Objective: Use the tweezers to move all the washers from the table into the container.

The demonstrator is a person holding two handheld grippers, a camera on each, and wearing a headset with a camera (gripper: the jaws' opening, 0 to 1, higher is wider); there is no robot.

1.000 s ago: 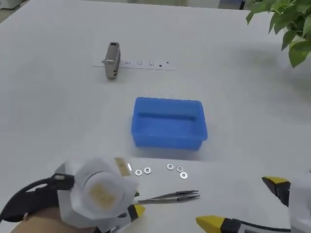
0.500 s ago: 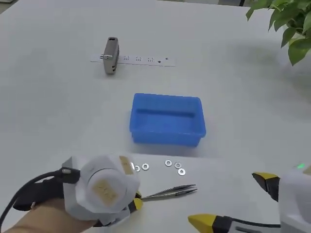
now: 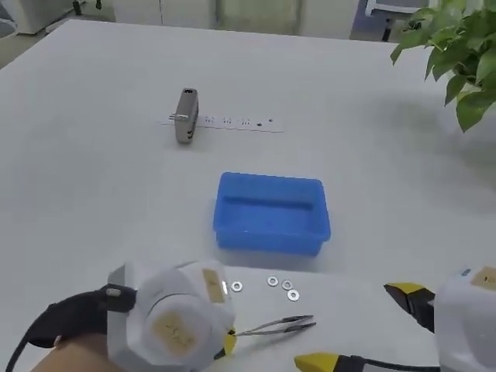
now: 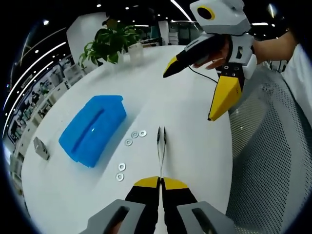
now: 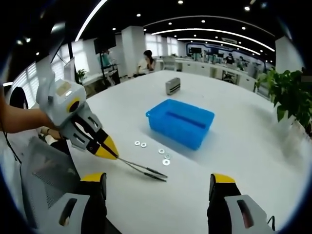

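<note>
A blue container [image 3: 271,213] stands mid-table. Several small washers [image 3: 287,286] lie in a loose row just in front of it, on the white table [image 3: 93,178]. My left gripper [image 3: 227,341] is shut on the back end of the metal tweezers [image 3: 275,325], whose tips point right, just short of the washers. In the left gripper view the tweezers [image 4: 161,144] run straight out from the gripper [image 4: 160,181], with washers [image 4: 134,135] to their left and the container [image 4: 92,127] beyond. My right gripper [image 3: 356,329] stands open at the lower right, holding nothing, its jaws wide apart [image 5: 158,183].
A small metal block [image 3: 186,115] stands at the far side beside a line of printed marks [image 3: 236,122]. A potted plant [image 3: 457,54] overhangs the far right corner. The table's near edge runs just under both grippers.
The head view has tilted, so the whole scene sits lower in the picture. My right gripper has edged left toward the tweezers. The left gripper still holds the tweezers in much the same place.
</note>
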